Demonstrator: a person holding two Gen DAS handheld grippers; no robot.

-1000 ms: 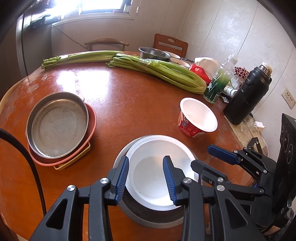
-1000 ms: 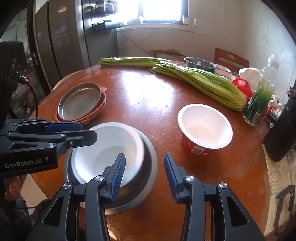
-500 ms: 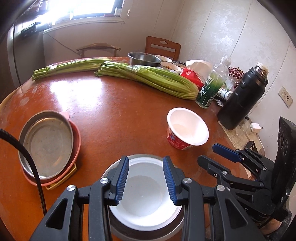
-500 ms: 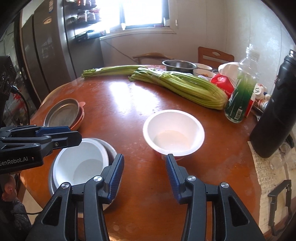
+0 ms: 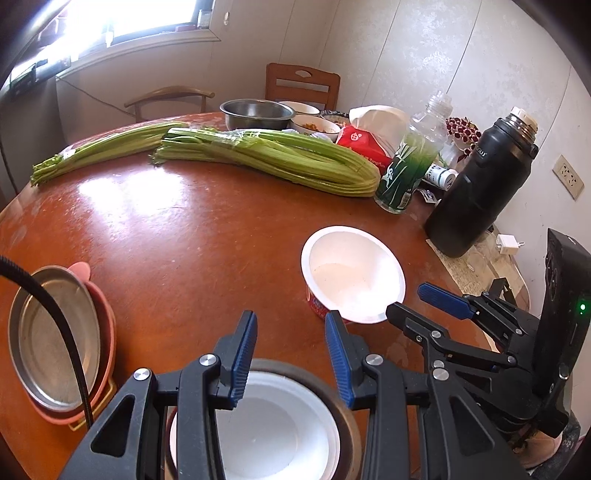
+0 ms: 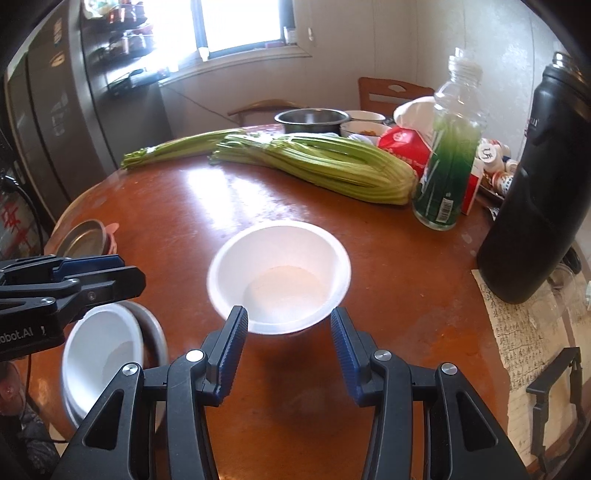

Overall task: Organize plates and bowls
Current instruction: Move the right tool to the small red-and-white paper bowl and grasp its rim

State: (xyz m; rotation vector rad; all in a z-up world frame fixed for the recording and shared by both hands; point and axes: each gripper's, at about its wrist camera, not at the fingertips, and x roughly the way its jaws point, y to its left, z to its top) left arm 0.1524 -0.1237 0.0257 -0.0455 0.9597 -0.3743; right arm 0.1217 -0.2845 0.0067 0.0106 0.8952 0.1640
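Right wrist view: right gripper (image 6: 286, 339) spread wide, its blue pads flanking the near rim of a white paper bowl (image 6: 279, 275) with red printed sides, upright mid-table. Left gripper (image 5: 290, 354) hangs wide over a white bowl (image 5: 273, 432) nested in a steel bowl (image 5: 349, 421).

A home dining kitchen. A round wooden tabletop (image 6: 280, 206) carries celery bundles (image 6: 321, 164), a steel pot (image 6: 312, 120) and a black thermos (image 6: 535, 192). Wooden chairs (image 5: 303, 86) stand at twelve o'clock under a sunlit window (image 6: 240, 22); a refrigerator (image 6: 55, 122) stands at ten o'clock.
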